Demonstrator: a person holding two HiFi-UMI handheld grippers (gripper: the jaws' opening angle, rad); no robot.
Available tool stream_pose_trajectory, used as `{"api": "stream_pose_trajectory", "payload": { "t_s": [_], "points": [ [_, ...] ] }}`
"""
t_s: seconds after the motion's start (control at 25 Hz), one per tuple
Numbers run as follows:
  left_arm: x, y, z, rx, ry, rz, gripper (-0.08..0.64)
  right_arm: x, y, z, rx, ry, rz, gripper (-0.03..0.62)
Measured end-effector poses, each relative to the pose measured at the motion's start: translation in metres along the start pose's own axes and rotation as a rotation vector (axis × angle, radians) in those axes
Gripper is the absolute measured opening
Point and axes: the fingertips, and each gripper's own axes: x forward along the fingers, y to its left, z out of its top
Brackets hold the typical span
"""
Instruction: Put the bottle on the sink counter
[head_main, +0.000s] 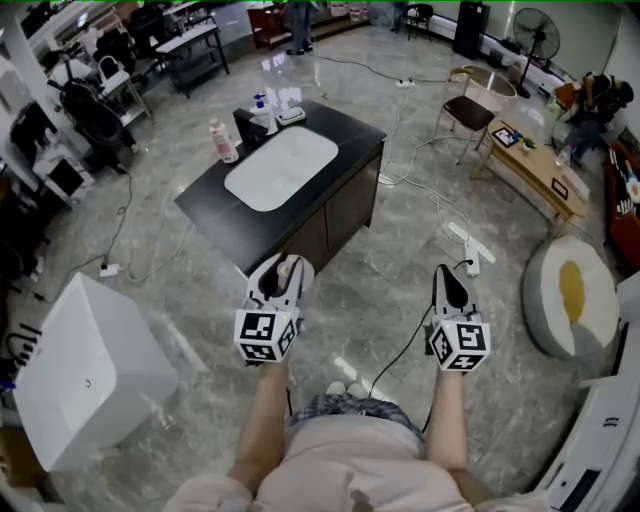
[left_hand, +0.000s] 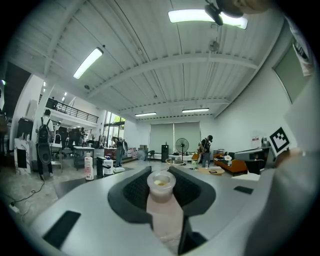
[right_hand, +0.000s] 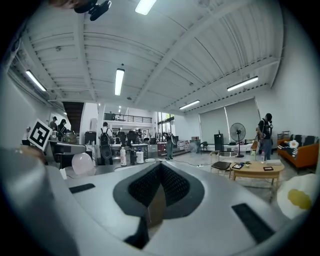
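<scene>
A pale pink bottle (left_hand: 163, 212) with a clear round cap stands upright between the jaws of my left gripper (left_hand: 161, 175), which is shut on it. In the head view that left gripper (head_main: 281, 263) hovers over the floor, just short of the black sink counter (head_main: 340, 130) with its white basin (head_main: 282, 167). My right gripper (head_main: 450, 272) is held level beside it on the right. Its jaws (right_hand: 159, 167) are shut with nothing between them. On the counter's far end stand a pink bottle (head_main: 223, 141), a black dispenser (head_main: 246, 126) and a spray bottle (head_main: 266, 110).
A white box (head_main: 88, 368) stands on the floor at the left. Cables and a power strip (head_main: 470, 249) lie on the floor to the right of the counter. Further right are a chair (head_main: 470, 112), a wooden table (head_main: 532, 165) and a round cushion (head_main: 570, 297).
</scene>
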Motion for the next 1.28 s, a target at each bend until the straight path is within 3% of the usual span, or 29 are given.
{"api": "stream_pose_trajectory", "payload": {
  "t_s": [0.92, 1.28],
  "points": [
    [0.004, 0.010, -0.012, -0.002, 0.009, -0.044, 0.129, -0.001, 0.006, -0.014, 0.013, -0.004, -0.050, 0.015],
    [0.024, 0.020, -0.011, -0.002, 0.010, -0.043, 0.129, 0.026, 0.003, -0.011, 0.019, -0.009, -0.042, 0.015]
  ]
}}
